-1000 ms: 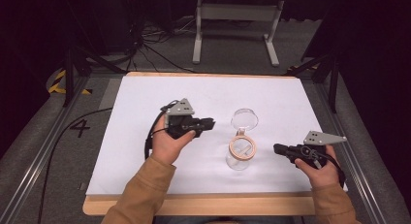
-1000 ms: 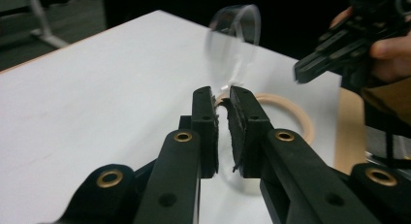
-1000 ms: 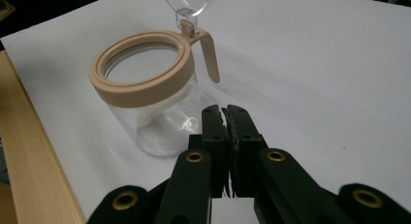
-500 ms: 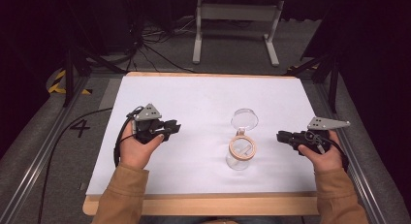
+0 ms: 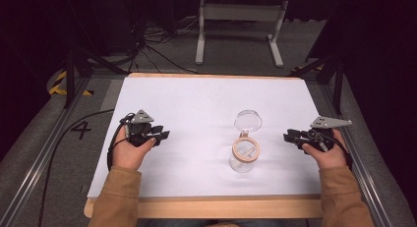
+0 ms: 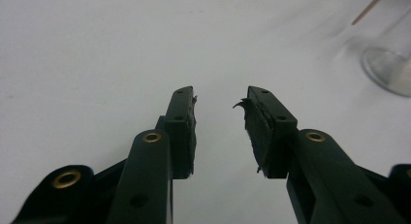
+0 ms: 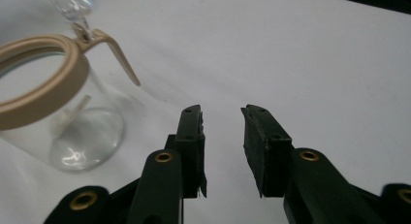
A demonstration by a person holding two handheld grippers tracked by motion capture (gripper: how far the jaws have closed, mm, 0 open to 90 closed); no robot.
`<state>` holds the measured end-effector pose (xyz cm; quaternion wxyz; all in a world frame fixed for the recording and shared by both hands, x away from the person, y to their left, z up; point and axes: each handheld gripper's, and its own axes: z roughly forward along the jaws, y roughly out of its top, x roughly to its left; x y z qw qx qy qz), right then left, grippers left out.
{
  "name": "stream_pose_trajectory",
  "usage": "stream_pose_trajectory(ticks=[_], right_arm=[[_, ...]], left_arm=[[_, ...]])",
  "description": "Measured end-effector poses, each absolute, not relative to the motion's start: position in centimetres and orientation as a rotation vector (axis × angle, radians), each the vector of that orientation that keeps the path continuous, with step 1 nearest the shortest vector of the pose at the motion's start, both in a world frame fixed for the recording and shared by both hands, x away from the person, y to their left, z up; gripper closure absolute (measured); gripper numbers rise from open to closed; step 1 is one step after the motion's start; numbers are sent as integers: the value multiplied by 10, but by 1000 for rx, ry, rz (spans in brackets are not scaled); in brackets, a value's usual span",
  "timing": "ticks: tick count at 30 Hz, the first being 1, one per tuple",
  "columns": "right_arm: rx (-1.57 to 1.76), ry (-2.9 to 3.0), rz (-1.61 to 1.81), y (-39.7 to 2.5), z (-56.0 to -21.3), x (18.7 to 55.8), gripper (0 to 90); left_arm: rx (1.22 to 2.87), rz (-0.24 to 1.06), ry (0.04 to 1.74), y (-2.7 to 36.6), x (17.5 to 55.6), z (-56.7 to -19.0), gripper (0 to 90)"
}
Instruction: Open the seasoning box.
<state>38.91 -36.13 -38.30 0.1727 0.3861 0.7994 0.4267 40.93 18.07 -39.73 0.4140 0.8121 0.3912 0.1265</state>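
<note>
Both the left gripper and right gripper have jaws parted, gripping nothing; the glass jar sits untouched nearby.

A lab recording station, not a home.

Beyond the grippers: a white-topped wooden table in aluminium rails, loose black cables, grey carpet marked "4".

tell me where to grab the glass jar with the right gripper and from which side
Probably the glass jar is best held by its clear wall just under the tan rim ring, coming in level from the right gripper side. It stands upright on the white table with its lid swung open behind, so the right flank is free. The jaws look too narrow for its body and would need opening wider.
</note>
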Motion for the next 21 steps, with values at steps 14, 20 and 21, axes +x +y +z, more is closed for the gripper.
stream_pose_trajectory(ticks=[14, 20, 21], right_arm=[[1262, 2235, 1197, -389, -422, 408, 579], [1198, 2234, 1114, -389, -433, 412, 553], [1173, 2237, 1096, -388, -434, 412, 550]], left_arm=[[2067, 321, 1055, 190, 426, -439, 537], [2078, 324, 1056, 191, 428, -448, 494], [2093, 314, 1044, 190, 429, -449, 473]])
